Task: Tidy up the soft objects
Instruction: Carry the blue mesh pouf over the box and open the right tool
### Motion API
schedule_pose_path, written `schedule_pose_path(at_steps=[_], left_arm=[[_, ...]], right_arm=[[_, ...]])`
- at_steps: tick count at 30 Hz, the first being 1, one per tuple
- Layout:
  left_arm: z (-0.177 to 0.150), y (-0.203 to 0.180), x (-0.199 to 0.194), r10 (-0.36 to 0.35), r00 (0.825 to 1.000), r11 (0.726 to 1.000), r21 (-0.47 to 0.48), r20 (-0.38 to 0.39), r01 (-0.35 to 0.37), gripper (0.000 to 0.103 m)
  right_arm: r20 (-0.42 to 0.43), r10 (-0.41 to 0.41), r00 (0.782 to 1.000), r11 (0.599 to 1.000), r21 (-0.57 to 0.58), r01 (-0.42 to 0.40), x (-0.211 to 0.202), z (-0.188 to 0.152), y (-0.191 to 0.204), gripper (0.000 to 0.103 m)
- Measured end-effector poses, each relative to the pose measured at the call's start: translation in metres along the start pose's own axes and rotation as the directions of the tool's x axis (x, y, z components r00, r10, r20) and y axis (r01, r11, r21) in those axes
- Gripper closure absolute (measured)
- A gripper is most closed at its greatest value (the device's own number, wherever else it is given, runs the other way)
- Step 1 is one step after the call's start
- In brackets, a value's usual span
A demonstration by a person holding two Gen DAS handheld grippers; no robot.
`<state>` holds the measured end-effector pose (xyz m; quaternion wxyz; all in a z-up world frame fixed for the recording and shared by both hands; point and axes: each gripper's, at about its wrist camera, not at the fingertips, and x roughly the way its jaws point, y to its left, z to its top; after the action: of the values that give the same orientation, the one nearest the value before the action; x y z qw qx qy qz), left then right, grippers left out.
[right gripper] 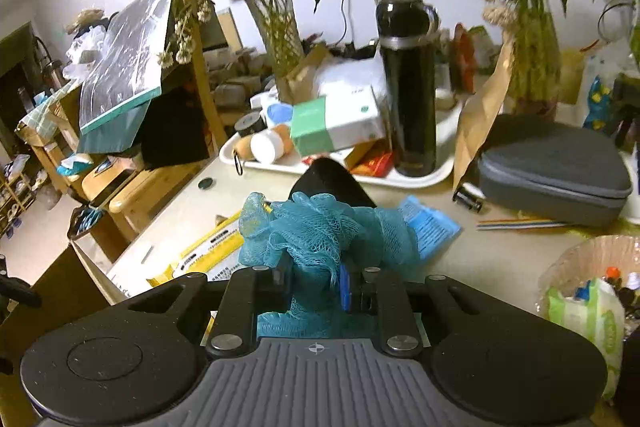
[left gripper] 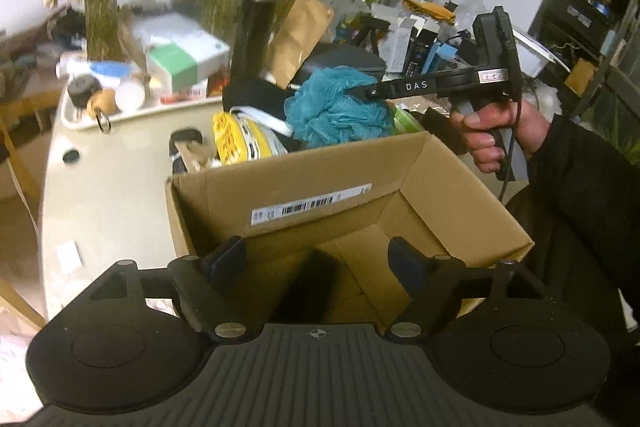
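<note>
A teal mesh bath sponge [right gripper: 316, 235] bulges out of my right gripper [right gripper: 316, 281], which is shut on it above the cluttered table. In the left wrist view the same sponge [left gripper: 336, 111] hangs just beyond the far rim of an open cardboard box [left gripper: 460, 183], with the right gripper [left gripper: 358, 91] clamped on it and a person's hand [left gripper: 496, 131] on the handle. My left gripper [left gripper: 316, 261] is open over the box's near side, with nothing between its fingers. A dark blurred shape [left gripper: 312, 287] lies low in the box; I cannot tell what it is.
Behind the box lie a yellow packet [left gripper: 236, 139] and black items. A tall black bottle [right gripper: 408, 87] stands on a white tray [right gripper: 400, 181] with boxes and jars. A grey zip case [right gripper: 552, 167], a paper bag [right gripper: 480, 115], a blue packet [right gripper: 432, 227] and plants crowd the table.
</note>
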<state>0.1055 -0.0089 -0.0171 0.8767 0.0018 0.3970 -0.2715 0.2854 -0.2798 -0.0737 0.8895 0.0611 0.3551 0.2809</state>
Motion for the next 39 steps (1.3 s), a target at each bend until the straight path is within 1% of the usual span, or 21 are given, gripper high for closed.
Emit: schedule_pose_path(at_steps=[4,7,9,16,22,25,30,39], left_arm=[[-0.001,-0.007,-0.006,0.033,0.999,0.999,0.028,0.024,-0.033,0.025],[-0.003,-0.011,-0.009,0.069,0.997,0.996,0.046,0.036,-0.07,0.025],[-0.004,-0.013,-0.012,0.091,0.995,0.994,0.053,0.044,-0.093,0.025],[-0.004,-0.017,-0.021,0.145,0.986,0.987,0.062,0.077,-0.15,0.025],[-0.005,-0.019,-0.029,0.174,0.98,0.983,0.051,0.093,-0.179,0.025],[-0.007,-0.019,-0.035,0.187,0.977,0.98,0.045,0.102,-0.192,0.025],[-0.009,-0.019,-0.044,0.201,0.973,0.978,0.04,0.114,-0.206,0.025],[-0.015,-0.018,-0.054,0.213,0.97,0.976,0.024,0.121,-0.217,0.025]], right_arm=[[0.055,-0.015,0.998,1.0,0.002,0.015,-0.013,0.001,0.004,0.079],[0.079,-0.064,0.995,0.998,-0.012,0.065,-0.021,0.002,0.008,0.079],[0.097,-0.079,0.992,0.997,-0.003,0.08,-0.026,0.002,0.007,0.079],[0.167,-0.094,0.981,0.995,-0.021,0.099,-0.055,0.006,0.021,0.079],[0.198,-0.053,0.979,0.997,-0.049,0.064,-0.088,0.01,0.038,0.079],[0.214,-0.043,0.976,0.996,-0.069,0.059,-0.107,0.009,0.047,0.079],[0.238,-0.005,0.971,0.994,-0.104,0.031,-0.137,0.007,0.065,0.079],[0.259,0.051,0.965,0.984,-0.177,-0.004,-0.169,-0.002,0.097,0.079]])
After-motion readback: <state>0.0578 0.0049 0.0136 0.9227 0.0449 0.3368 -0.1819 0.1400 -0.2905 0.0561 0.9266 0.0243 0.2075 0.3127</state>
